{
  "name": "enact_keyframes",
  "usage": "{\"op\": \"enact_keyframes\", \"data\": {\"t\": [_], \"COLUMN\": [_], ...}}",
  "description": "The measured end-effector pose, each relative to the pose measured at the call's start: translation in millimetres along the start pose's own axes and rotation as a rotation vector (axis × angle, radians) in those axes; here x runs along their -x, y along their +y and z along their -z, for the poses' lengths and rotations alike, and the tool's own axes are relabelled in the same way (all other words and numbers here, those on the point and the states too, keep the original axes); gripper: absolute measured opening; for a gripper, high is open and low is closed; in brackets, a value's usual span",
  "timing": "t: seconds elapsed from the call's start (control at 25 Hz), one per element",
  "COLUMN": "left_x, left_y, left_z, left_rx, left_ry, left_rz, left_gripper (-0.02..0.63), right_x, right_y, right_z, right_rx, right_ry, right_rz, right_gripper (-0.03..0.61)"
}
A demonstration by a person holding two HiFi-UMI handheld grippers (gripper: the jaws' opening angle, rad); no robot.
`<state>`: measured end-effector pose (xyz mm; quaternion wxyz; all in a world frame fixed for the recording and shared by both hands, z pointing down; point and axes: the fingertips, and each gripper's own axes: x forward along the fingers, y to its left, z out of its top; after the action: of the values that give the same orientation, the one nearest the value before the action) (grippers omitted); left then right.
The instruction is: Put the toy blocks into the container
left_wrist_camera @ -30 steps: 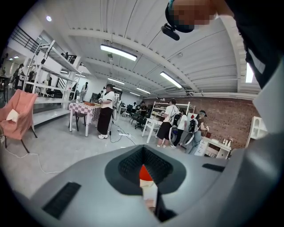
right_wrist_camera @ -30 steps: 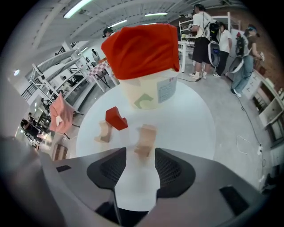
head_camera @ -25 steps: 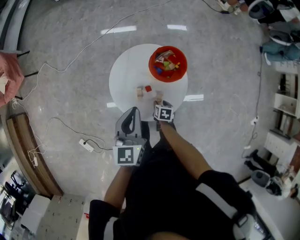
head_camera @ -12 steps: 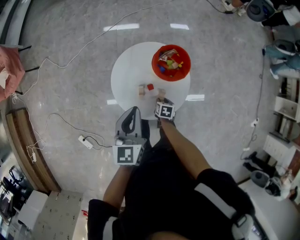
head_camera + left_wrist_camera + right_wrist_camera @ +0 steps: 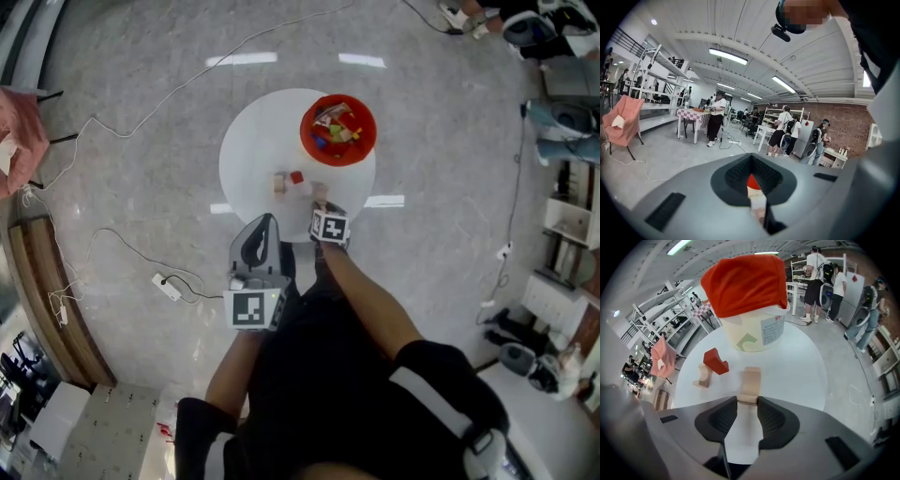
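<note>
A person stands over a round white counter point(image 5: 253, 159) in a busy workshop, a two-jaw gripper in each hand. The right gripper point(image 5: 322, 204) points steeply down at the counter's near edge. Its jaws have just been closing and now meet both sides of the near end of a tan block point(image 5: 751, 378), which lies flat on the counter. The rest of that block reaches out beyond the jaw tips.

The left gripper point(image 5: 265, 223) hangs below the counter's edge, close to the person's body. Its jaws are drawn together to a thin slit with nothing between them.

Two more toy blocks lie just left of the gripped one: a red block point(image 5: 716, 362) and a tan arch block point(image 5: 701, 376), close together. The container point(image 5: 754, 336), a cream tub with a red top, stands on the far right part of the counter, apart from the three loose pieces. From the head view it already holds a heap of coloured blocks point(image 5: 337, 129).

Other people stand among tables and shelving in the background.
</note>
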<state>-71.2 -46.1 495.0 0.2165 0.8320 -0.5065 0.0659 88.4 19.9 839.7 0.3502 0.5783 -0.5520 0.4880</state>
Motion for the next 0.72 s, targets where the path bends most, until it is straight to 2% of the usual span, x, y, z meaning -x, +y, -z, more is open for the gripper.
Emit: {"op": "enact_keyframes", "data": {"t": [0.36,0.72], "left_x": [-0.8,4.1], "left_y": [-15.3,-29.4], "left_z": [-4.7,-13.2], "left_rx": [0.0,-0.015], "left_ry": [-0.028,-0.058], "left_rz": [0.006,-0.005], "left_gripper": [-0.008,-0.008], "right_x": [37.9,110.6], "right_y": [8.8,20.2], "right_z": [-7.8,-62.1], "right_rx": [0.115,0.185], "right_ry": [-0.052,-0.21], "right_rz": [-0.094,-0.221], "right_gripper": [0.13,0.13]}}
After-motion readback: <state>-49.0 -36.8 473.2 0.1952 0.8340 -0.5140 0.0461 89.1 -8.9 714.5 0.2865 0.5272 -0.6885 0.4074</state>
